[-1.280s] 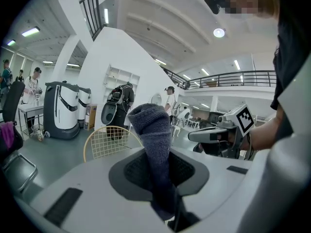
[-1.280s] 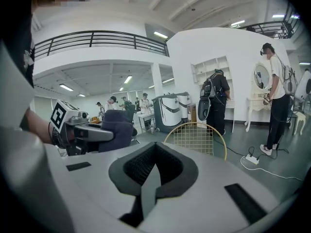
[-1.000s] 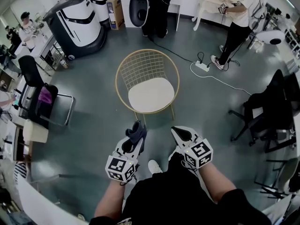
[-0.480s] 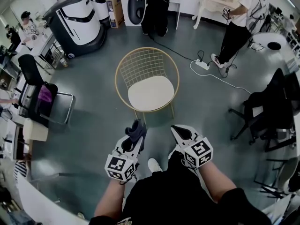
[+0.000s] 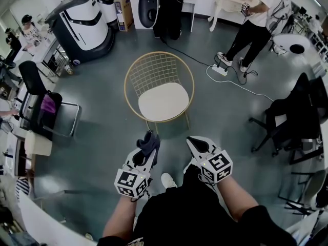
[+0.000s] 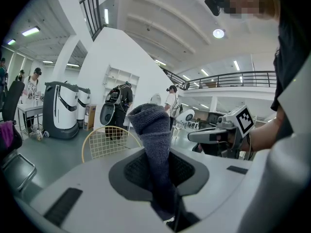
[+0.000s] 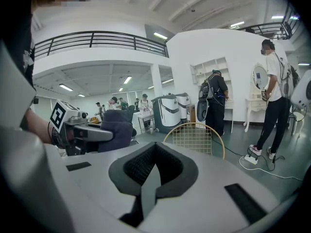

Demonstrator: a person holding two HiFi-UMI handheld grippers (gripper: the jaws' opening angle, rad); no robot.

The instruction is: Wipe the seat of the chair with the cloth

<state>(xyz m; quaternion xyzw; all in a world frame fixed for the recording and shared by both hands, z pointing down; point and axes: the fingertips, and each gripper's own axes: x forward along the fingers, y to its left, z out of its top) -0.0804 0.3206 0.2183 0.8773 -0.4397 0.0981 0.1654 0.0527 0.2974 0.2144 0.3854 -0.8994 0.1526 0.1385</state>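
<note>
Standing just short of a gold wire chair point(image 5: 159, 86), a person holds the left gripper point(image 5: 145, 152) clamped on a dark grey cloth point(image 6: 154, 144), while the right gripper point(image 7: 151, 176) is held beside it with its jaws pressed together on nothing. The cloth is pinched low down, and the rest of it rises from the jaws in a bunched, rounded fold. It is well apart from the chair's pale round seat point(image 5: 164, 102), which lies ahead on the grey floor point(image 5: 102, 137) and has not yet been touched.

The cloth looks like a soft, thick knit: light, limp and easy to crush, so it should mould to the cushion rather than skid across it. The present hold near one end appears sound, since it leaves a good free wad to meet the seat. A grip any nearer the edge might let the fabric slip out once it drags. The seat seems smooth and lightly padded, so it would likely give a little under pressure. The chair itself, thin-legged and made of open wire, is probably light enough to shift if pushed hard from the front. The empty right gripper could steady its rim if need be
</note>
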